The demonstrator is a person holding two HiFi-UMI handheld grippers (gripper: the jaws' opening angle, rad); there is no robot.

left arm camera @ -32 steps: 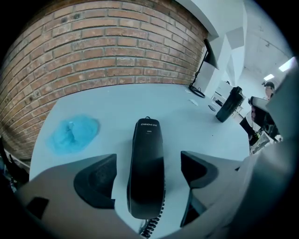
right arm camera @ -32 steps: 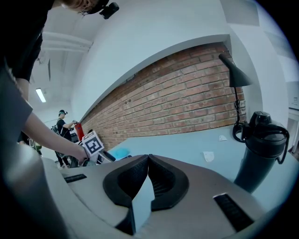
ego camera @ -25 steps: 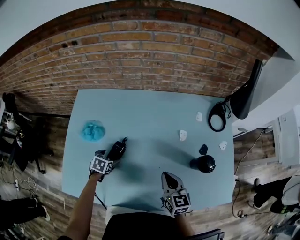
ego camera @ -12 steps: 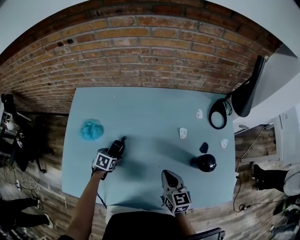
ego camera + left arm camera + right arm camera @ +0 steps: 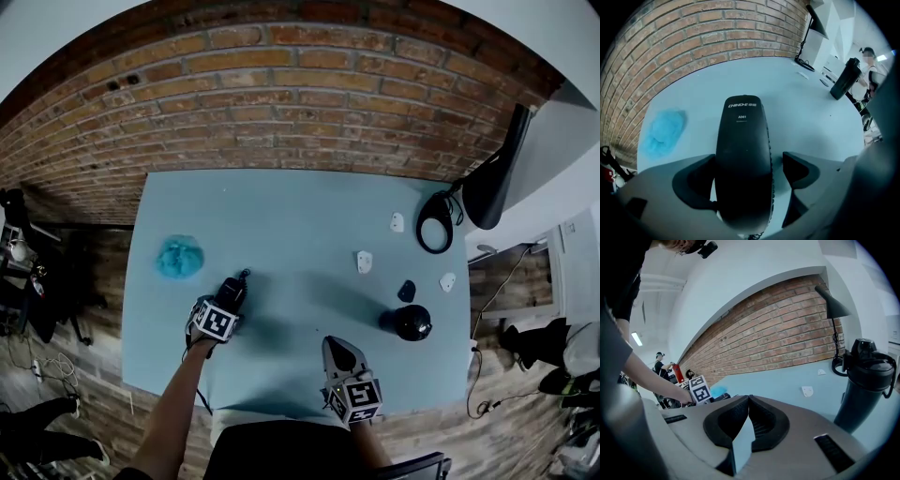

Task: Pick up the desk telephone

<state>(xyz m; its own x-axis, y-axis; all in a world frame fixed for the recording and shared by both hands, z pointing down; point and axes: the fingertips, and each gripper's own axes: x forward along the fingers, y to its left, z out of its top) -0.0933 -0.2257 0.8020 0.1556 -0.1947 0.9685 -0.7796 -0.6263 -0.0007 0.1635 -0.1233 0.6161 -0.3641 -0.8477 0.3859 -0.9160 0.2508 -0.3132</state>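
Black telephone handset (image 5: 743, 154) lay on the pale blue table (image 5: 300, 216), between the jaws of the left gripper (image 5: 749, 163). Jaws were spread wide, straddling the handset's near end. The left jaw sat close against its side, touching or not I couldn't tell. The right jaw stood clear, with a strip of table showing between. Not clamped. The handset's far end, with white print, pointed out past the jaw tips. Blue crumpled cloth (image 5: 663, 131) sat ahead and left of that gripper, apart from the handset. Right gripper (image 5: 747, 401) had its jaws pressed together at the tips, nothing between them, by the table's near edge. Black bottle (image 5: 865, 380) stood ahead and right of it.
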